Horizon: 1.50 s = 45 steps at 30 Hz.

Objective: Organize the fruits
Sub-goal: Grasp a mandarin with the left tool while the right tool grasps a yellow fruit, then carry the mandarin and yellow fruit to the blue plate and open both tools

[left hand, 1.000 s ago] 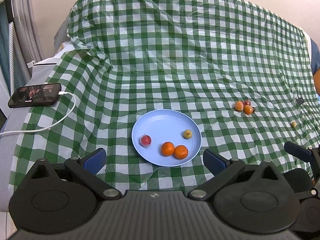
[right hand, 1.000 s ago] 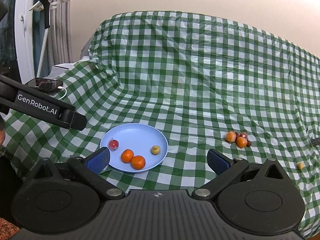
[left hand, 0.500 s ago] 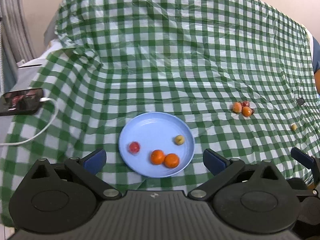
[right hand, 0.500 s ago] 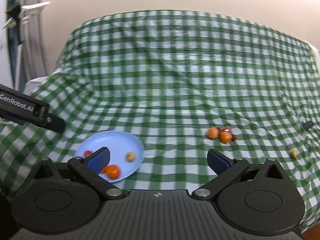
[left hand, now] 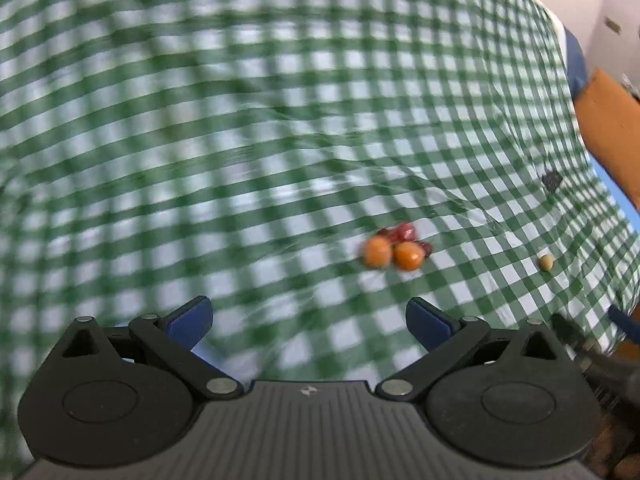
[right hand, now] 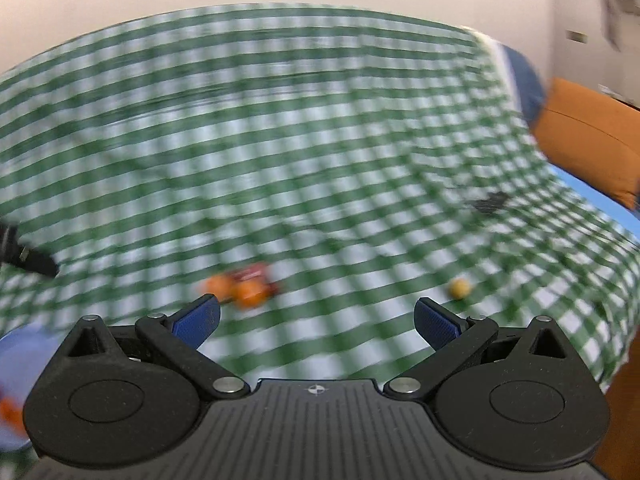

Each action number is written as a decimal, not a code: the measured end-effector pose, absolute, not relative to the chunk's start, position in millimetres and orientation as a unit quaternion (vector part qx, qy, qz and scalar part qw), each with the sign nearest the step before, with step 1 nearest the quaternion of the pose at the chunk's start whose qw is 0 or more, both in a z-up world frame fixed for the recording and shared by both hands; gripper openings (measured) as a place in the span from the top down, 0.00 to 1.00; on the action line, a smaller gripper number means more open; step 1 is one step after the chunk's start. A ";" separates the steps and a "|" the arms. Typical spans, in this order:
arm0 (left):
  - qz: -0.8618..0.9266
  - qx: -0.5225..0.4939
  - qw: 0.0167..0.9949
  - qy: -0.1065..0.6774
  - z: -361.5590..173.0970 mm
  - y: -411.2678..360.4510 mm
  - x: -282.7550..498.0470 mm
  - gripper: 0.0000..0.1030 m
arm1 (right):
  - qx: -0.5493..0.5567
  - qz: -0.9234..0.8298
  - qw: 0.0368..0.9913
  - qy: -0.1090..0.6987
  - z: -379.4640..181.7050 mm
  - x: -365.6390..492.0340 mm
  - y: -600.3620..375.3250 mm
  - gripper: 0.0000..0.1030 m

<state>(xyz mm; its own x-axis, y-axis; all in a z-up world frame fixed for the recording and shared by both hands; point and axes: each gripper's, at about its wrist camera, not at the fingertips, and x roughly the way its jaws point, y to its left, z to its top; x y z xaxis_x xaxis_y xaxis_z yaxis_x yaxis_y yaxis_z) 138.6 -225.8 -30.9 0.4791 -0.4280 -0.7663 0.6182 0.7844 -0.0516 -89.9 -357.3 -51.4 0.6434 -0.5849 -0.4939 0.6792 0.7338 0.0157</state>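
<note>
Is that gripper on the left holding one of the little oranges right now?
No: the left gripper is open with nothing between its blue fingers, and the two small oranges lie on the checked cloth ahead.

Surface covered by a green-and-white checked cloth (left hand: 280,140), wrinkled, both views motion-blurred. Left wrist view: 2 orange fruits (left hand: 394,255) side by side, touching, ahead of the claw and right of its centre, with small red fruits (left hand: 404,232) right behind them. 1 small yellow fruit (left hand: 545,262) alone, further right, well apart. Small dark patch (left hand: 552,181) on the cloth beyond it. Right wrist view: blue plate (right hand: 16,344) edge at far left, beside the left finger.
</note>
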 end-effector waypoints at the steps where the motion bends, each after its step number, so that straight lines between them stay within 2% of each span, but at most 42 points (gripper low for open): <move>1: -0.313 0.123 0.848 0.410 -41.0 -242.7 145.6 0.00 | 0.107 -0.369 0.894 0.231 -56.2 -88.7 -379.5 0.01; 6: -0.326 0.159 0.831 0.423 -92.9 -313.8 180.7 0.00 | 0.136 -0.442 0.859 0.221 -91.1 -75.9 -480.5 0.02; 9: -0.329 0.167 0.818 0.440 -120.1 -342.2 196.0 0.00 | 0.162 -0.452 0.843 0.241 -121.7 -68.0 -528.7 0.11; 11: -0.328 0.173 0.815 0.446 -135.6 -356.7 204.2 0.00 | 0.180 -0.452 0.834 0.259 -141.6 -60.9 -552.7 0.23; 14: -0.327 0.188 0.811 0.448 -153.8 -372.9 214.2 0.00 | 0.186 -0.452 0.826 0.279 -165.1 -49.6 -575.0 0.28; 19: -0.337 0.180 0.802 0.460 -167.6 -386.8 227.5 0.00 | 0.182 -0.464 0.814 0.297 -188.0 -37.4 -592.3 0.29; 21: -0.344 0.175 0.797 0.465 -165.7 -389.5 230.7 0.00 | 0.167 -0.469 0.816 0.293 -192.1 -35.2 -593.1 0.32; 22: -0.349 0.173 0.796 0.463 -164.8 -390.3 230.6 0.05 | 0.160 -0.470 0.817 0.293 -189.7 -34.9 -589.4 0.46; 23: -0.356 0.172 0.795 0.461 -163.7 -389.7 229.0 0.08 | 0.154 -0.470 0.819 0.293 -189.1 -34.6 -589.0 0.64; 25: -0.379 0.162 0.780 0.471 -161.8 -385.7 226.8 0.29 | 0.148 -0.468 0.818 0.300 -187.3 -33.5 -588.1 0.74; 26: -0.388 0.156 0.774 0.475 -161.5 -384.9 226.0 0.36 | 0.146 -0.467 0.818 0.303 -186.3 -33.3 -587.8 0.74; 28: -0.400 0.163 0.772 0.467 -157.9 -383.3 222.3 0.60 | 0.145 -0.466 0.817 0.306 -184.0 -33.4 -586.9 0.74; 29: -0.398 0.170 0.775 0.461 -156.2 -383.3 221.4 0.65 | 0.148 -0.467 0.816 0.307 -181.9 -33.5 -586.2 0.74; 36: -0.388 0.171 0.792 0.440 -135.3 -368.5 213.9 0.65 | 0.149 -0.439 0.844 0.269 -133.2 -45.9 -545.3 0.74; 45: -0.382 0.130 0.820 0.405 -43.5 -272.6 149.2 0.65 | 0.135 -0.335 0.905 0.225 -48.4 -71.9 -416.7 0.74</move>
